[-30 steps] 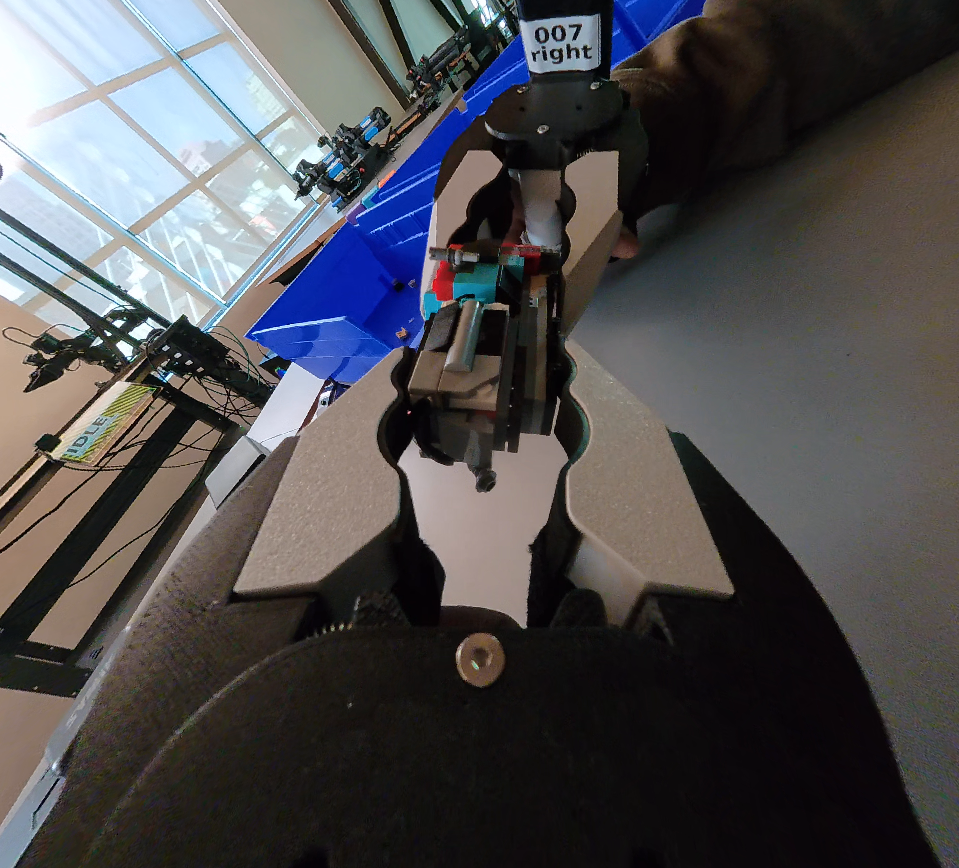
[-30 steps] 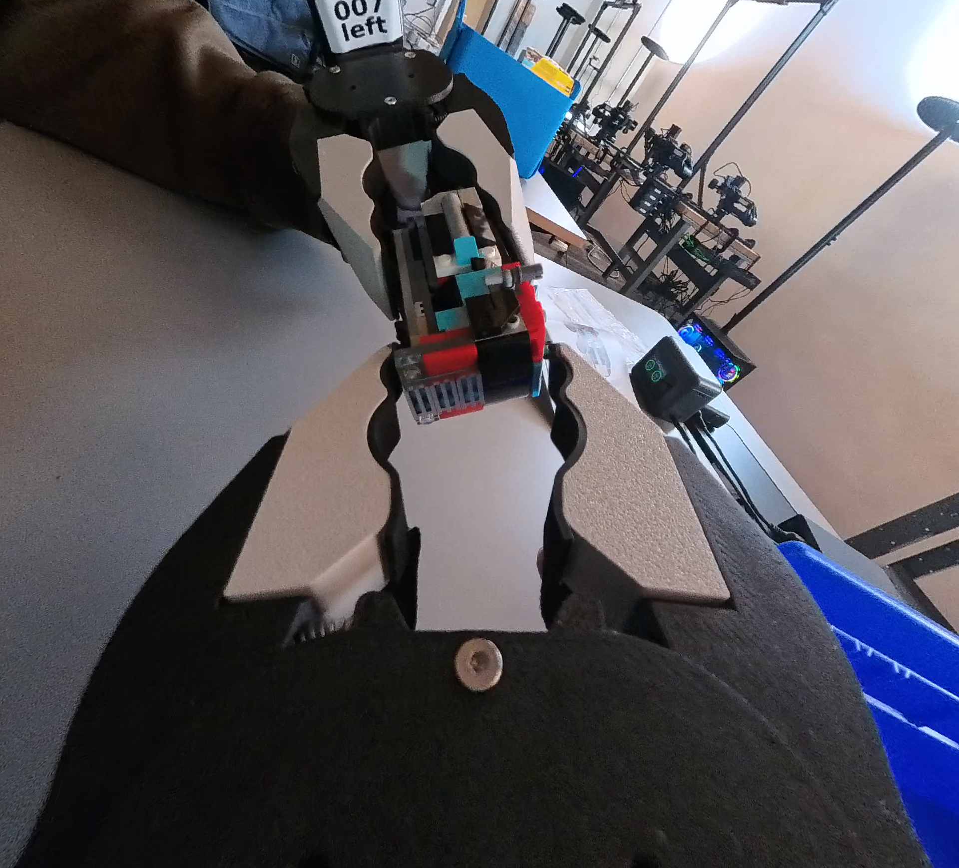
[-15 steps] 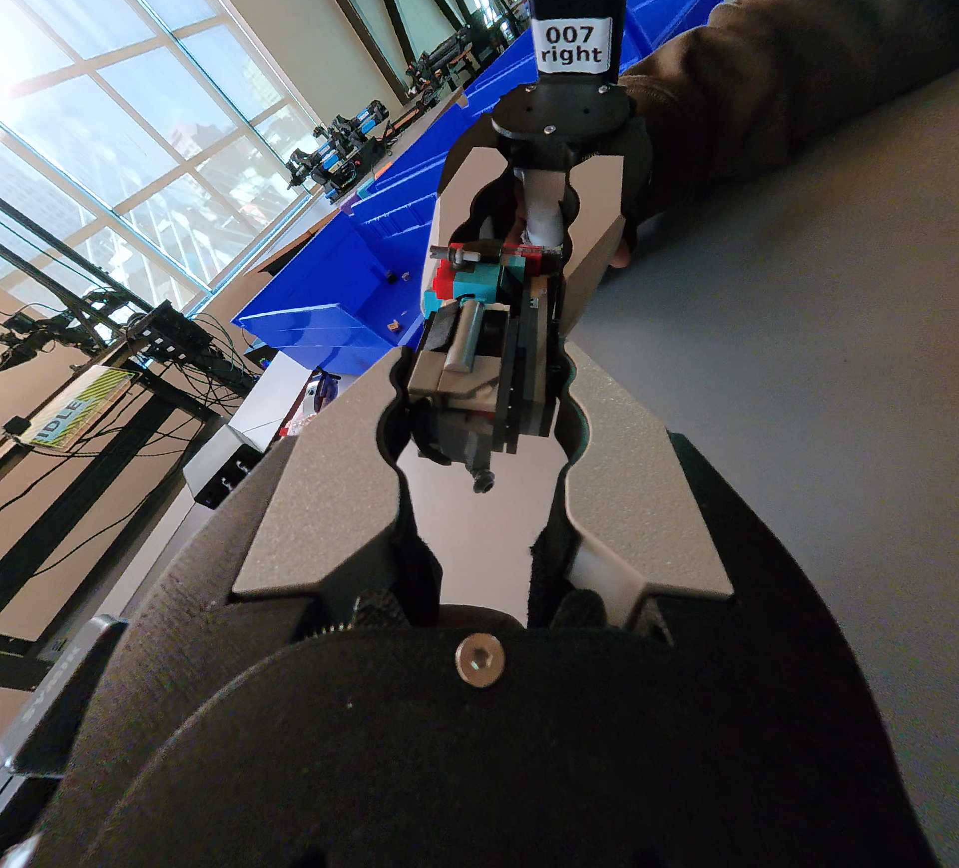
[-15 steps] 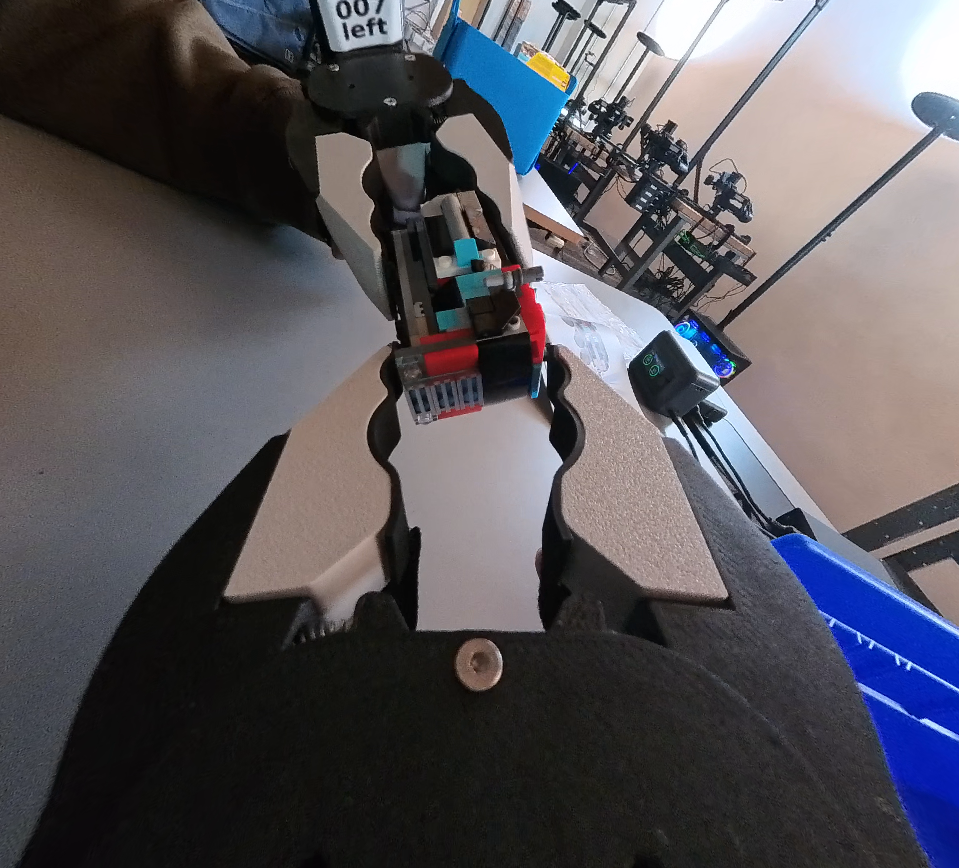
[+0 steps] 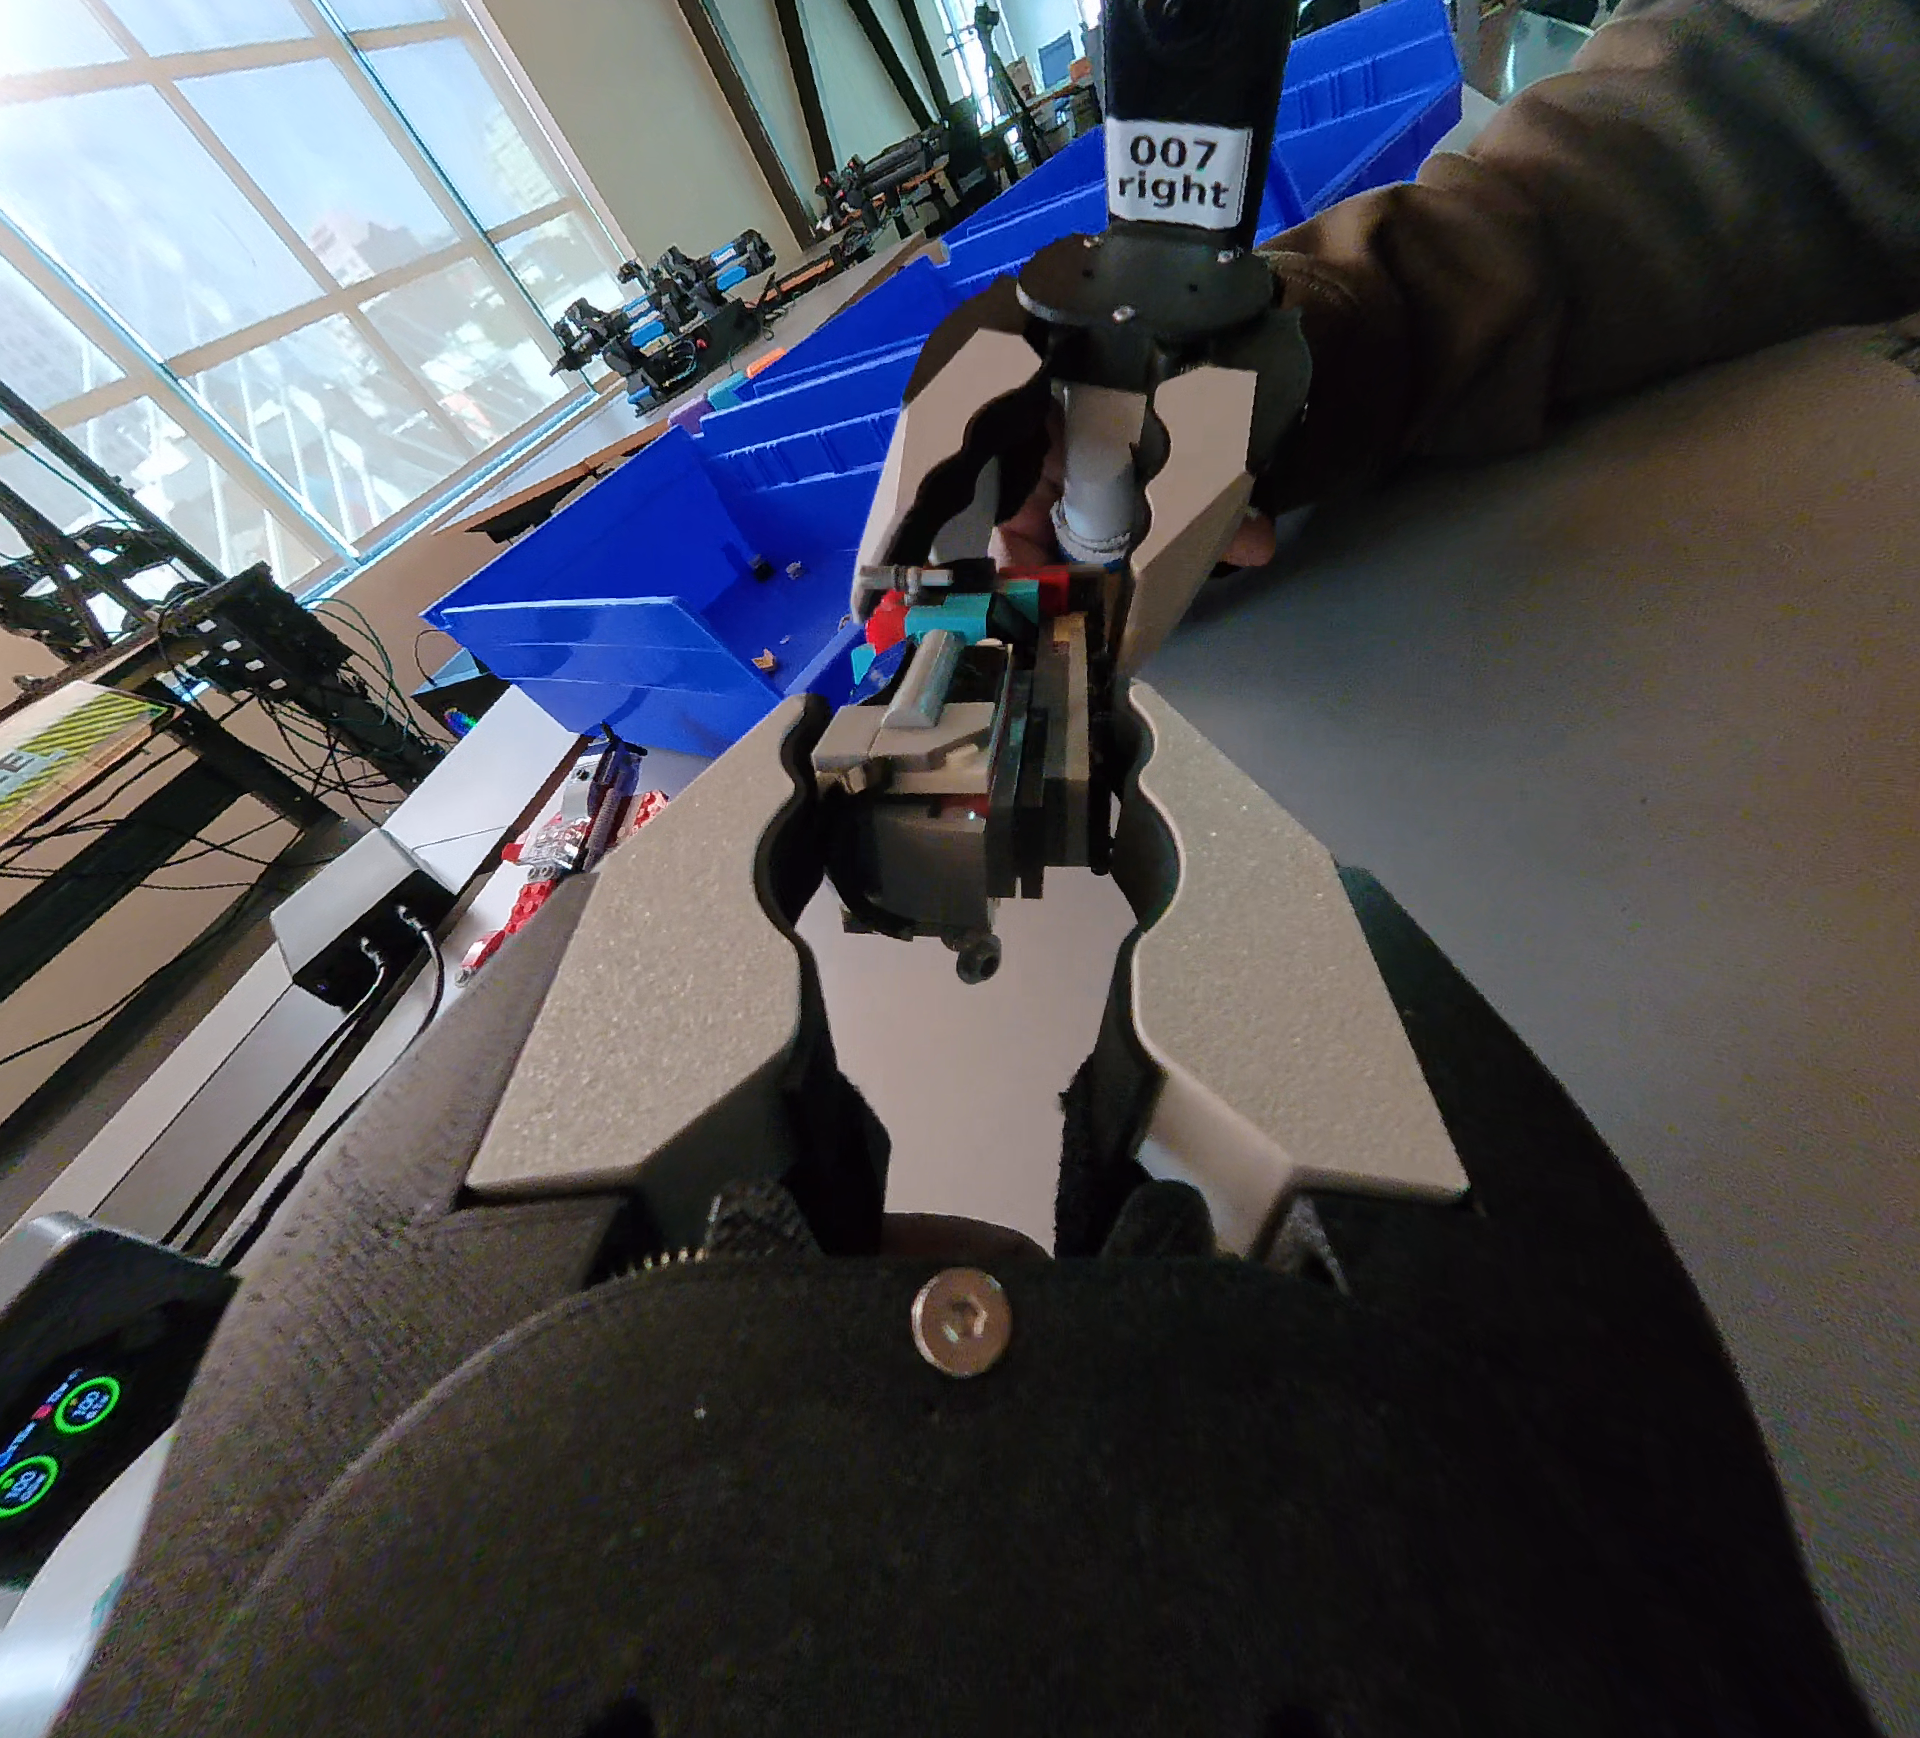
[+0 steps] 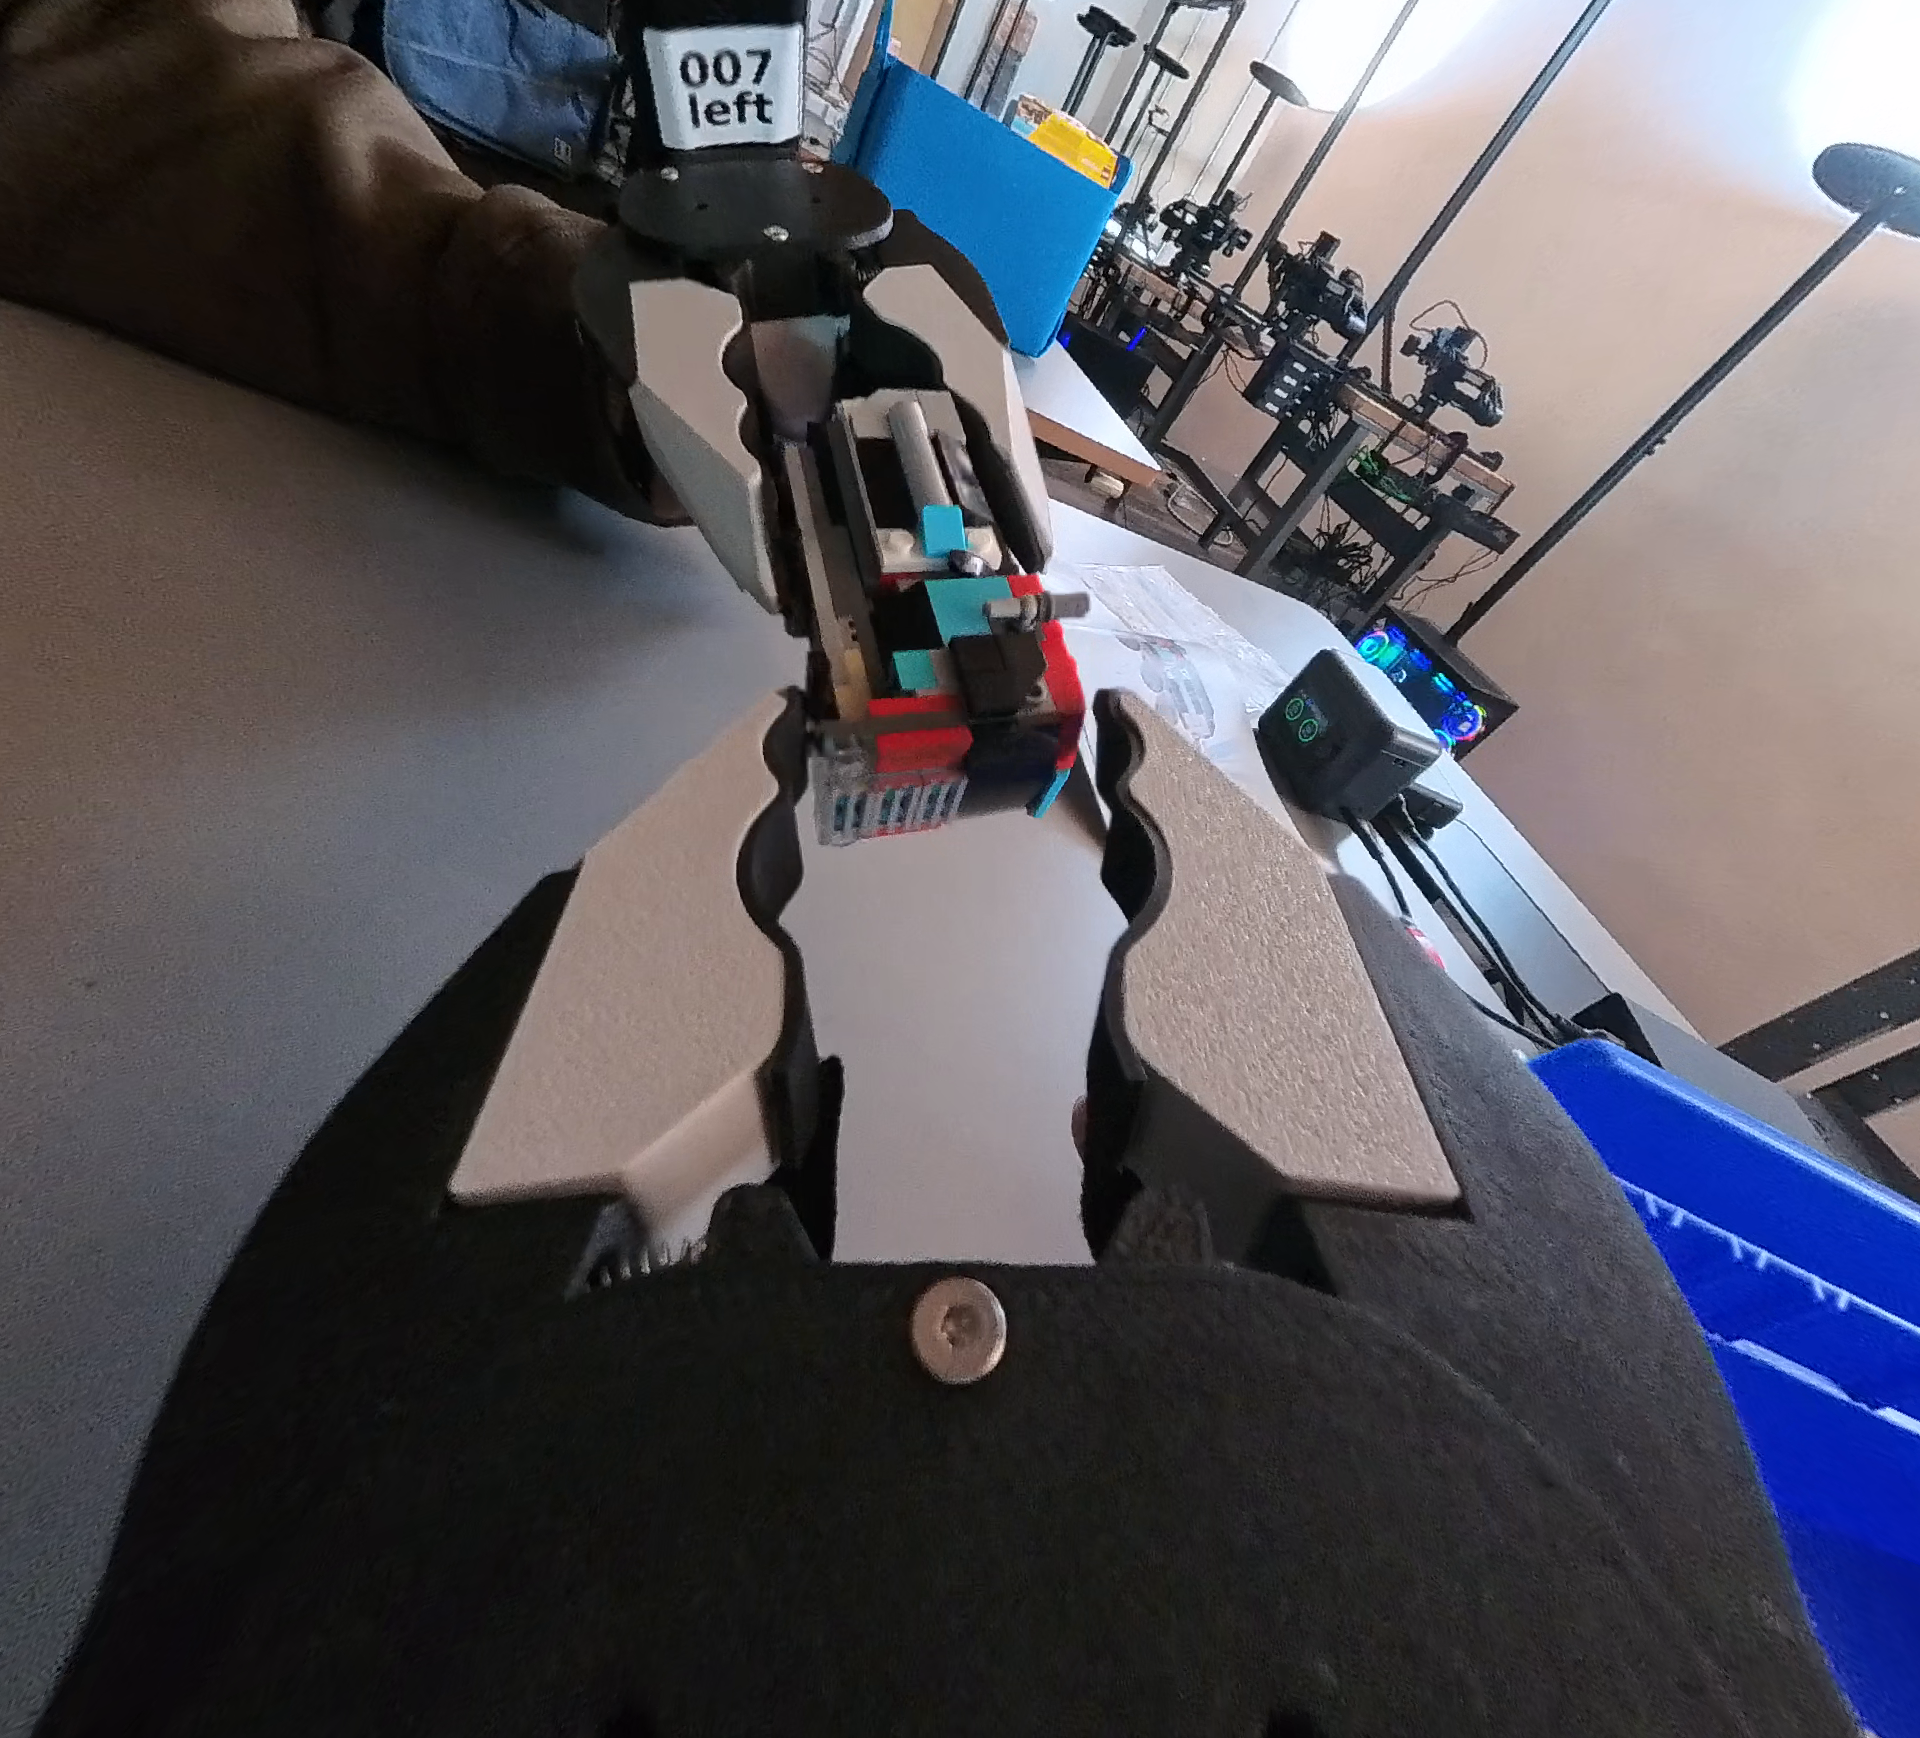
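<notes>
Both grippers clamp one toy brick model [image 5: 961,753] from opposite ends, above a smooth grey table [image 5: 1558,805].

The left gripper [image 5: 961,789] has its jaws partly apart, the wavy black pads pressed on the model's grey and black end. That end is a stack of flat plates on edge with a rounded grey bar on top and a small black peg hanging below.

The right gripper [image 6: 945,769] also stands partly open around the red, teal and black end [image 6: 951,722]. Its left pad touches the model's corner. On the other side the pad [image 6: 1127,784] sits just beside a teal sliver, and contact there is hard to make out. A clear ribbed piece forms the underside, and a thin grey pin juts out sideways.

Each gripper's fingers [image 5: 665,961] are grainy grey wedges on a rough black body, which cuts off the bottom of both views.

Beyond the left jaws, glossy blue bins [image 5: 623,628] hold a few tiny bits too small to identify. A brown sleeve [image 5: 1558,234] runs behind the far gripper. Right of the right jaws sits a small black box with lit green rings [image 6: 1340,738], beside crinkled clear bags [image 6: 1174,628].
</notes>
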Demonstrator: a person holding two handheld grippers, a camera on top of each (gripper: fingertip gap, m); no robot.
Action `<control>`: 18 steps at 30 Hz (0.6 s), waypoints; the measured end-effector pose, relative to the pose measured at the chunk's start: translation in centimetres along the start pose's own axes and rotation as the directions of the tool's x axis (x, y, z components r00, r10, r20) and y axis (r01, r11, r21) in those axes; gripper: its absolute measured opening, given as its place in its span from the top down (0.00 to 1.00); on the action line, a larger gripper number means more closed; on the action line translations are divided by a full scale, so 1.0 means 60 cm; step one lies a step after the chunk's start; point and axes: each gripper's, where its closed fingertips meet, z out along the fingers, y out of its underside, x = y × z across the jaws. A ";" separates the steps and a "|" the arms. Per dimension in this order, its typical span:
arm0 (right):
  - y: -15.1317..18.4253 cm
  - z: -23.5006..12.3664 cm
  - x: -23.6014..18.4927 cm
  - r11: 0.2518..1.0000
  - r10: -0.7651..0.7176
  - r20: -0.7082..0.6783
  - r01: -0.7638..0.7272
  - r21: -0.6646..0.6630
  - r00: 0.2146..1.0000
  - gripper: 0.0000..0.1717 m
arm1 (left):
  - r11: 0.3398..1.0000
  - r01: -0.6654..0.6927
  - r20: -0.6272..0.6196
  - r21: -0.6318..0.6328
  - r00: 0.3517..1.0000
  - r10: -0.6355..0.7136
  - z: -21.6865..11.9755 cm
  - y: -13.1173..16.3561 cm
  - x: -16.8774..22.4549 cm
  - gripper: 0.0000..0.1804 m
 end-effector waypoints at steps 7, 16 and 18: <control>0.006 0.003 0.000 1.000 0.025 0.007 -0.025 -0.015 1.000 0.66 | 1.000 0.018 -0.006 0.020 1.000 -0.018 -0.001 -0.004 0.001 0.70; 0.006 0.003 -0.005 0.999 0.034 0.028 -0.034 -0.014 0.999 0.66 | 0.999 0.029 -0.008 0.028 1.000 -0.029 -0.001 -0.005 0.001 0.70; 0.007 0.003 -0.005 0.999 0.033 0.028 -0.032 -0.018 0.999 0.66 | 0.999 0.028 -0.011 0.027 1.000 -0.028 0.000 -0.005 0.003 0.70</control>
